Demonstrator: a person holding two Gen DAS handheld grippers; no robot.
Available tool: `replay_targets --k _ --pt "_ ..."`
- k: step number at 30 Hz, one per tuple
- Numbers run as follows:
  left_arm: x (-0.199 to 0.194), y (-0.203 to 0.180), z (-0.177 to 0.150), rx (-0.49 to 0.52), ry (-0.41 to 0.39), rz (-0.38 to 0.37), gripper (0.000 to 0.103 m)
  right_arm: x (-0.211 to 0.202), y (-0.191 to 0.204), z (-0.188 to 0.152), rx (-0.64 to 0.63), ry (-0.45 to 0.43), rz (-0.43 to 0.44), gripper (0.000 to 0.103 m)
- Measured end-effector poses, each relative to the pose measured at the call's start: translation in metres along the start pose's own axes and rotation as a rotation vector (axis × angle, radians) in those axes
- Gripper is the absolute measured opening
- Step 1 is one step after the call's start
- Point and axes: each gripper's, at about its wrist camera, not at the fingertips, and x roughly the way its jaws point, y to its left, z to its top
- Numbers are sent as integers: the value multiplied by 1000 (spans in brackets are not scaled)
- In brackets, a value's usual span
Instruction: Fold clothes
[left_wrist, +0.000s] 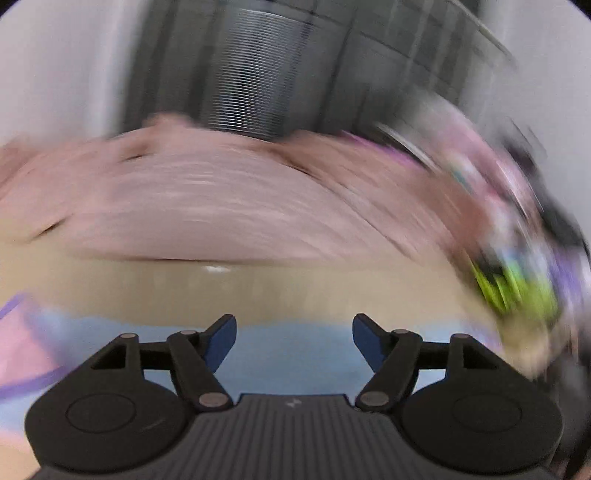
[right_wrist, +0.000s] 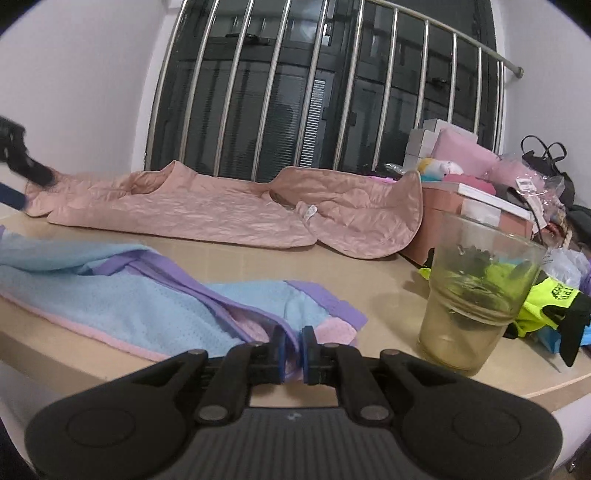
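Note:
A light blue mesh garment with purple and pink trim lies across the near part of the beige table. My right gripper is shut on its near edge, pinching the pink and purple fabric. In the blurred left wrist view my left gripper is open and empty, just above the blue garment. A pink quilted garment lies spread at the back of the table; it also shows in the left wrist view. The left gripper's dark body shows at the far left of the right wrist view.
A clear plastic cup with dark residue stands at the right front of the table. Behind it lie a neon yellow item, pink boxes and bags. A barred window is behind the table.

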Motion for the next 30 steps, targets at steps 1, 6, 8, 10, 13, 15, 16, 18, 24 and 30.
replay_targets --k 1,6,8,10,13,15,16,18,24,30 --pt "7 -9 -3 41 18 -10 73 1 -1 0 1 2 2 7" --pt "33 -22 -13 133 105 7 36 0 -2 -2 23 4 7 9" --pt "37 -16 -13 132 120 35 9 0 -2 -4 25 1 8 9" --pt "34 -6 -13 94 108 18 6 0 -2 -4 25 -1 10 9" --pt "18 -1 -12 120 63 35 0 1 -4 -4 33 0 20 9" --pt "7 2 -13 108 40 35 0 2 -5 -4 37 0 24 9" --pt "-1 2 -12 89 27 26 0 2 -5 -4 39 -1 26 9" --pt "-11 3 -12 65 22 -5 0 2 -5 -4 39 -3 27 9" --pt "-5 0 -31 101 137 5 7 2 -4 -3 42 -1 25 9" --pt "-16 12 -23 31 84 -37 54 -8 -2 2 -38 -33 -6 50"
